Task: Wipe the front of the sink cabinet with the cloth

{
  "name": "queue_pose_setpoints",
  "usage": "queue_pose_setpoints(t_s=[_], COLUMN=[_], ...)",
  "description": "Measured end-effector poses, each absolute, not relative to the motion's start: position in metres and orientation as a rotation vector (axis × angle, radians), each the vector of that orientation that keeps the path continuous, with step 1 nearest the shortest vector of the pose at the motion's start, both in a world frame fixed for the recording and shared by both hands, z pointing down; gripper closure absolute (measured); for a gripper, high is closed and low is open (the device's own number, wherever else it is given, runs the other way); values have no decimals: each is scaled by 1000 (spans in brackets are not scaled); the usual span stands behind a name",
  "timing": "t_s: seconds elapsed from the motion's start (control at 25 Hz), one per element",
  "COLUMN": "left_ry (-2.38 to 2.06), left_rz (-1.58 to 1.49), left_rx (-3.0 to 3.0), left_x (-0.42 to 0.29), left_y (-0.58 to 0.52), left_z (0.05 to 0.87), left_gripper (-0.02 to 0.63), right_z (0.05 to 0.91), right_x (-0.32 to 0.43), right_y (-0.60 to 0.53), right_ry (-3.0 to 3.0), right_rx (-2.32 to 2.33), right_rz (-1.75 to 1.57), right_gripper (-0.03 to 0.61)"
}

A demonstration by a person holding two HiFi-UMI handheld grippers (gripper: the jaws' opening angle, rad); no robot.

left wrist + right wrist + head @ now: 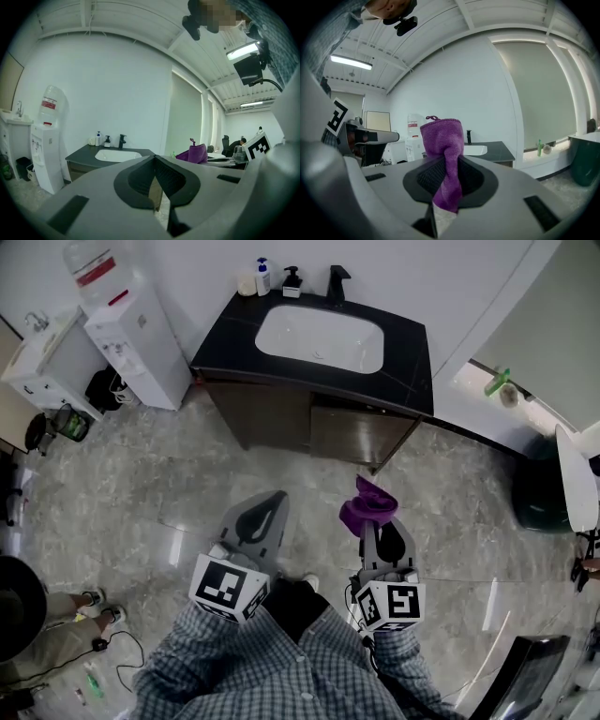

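While the person stands on the pale stone floor (141, 484) facing the cabinet (281, 418), both grippers are held low in front of the body, well short of its brown doors. The right gripper (379, 524) is clenched on the purple cloth (367, 504). Its own view shows the cloth pinched between the dark pads, with a bunched top standing above the jaws and a tail hanging below. The left gripper (266, 506) holds nothing, and its own view shows the jaw tips meeting with only floor behind them.

Only the head view shows the gap between the cloth and the cabinet front, and that nothing touches the doors. It also looks down into the white sink (319, 337) set in the black tabletop (412, 362), with a faucet (336, 282) and two pump bottles (263, 276) along the back wall, and a water dispenser (131, 334) to the left.

The left gripper view shows a sliver of the cabinet side and the cloth off to its right. The right gripper view hides the doors behind its own body, but shows a green bottle (539, 146) on the window ledge. Both gripper views take in the ceiling lights.
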State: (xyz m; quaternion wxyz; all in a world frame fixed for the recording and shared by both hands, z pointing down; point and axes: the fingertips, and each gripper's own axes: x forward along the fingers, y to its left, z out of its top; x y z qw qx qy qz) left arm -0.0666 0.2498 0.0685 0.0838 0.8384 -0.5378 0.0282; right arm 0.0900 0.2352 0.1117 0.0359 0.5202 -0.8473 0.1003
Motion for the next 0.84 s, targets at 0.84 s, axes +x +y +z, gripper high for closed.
queue_pose_setpoints(t_s=[0.84], left_ry=[-1575], left_rz=[70], left_rx=[2507], left_x=[-74], left_y=[236], left_z=[73], left_gripper=[603], right_z=[96], right_x=[70], right_y=[220], right_ry=[-2631], right_rx=[1571], right_rz=[253], right_gripper=[505])
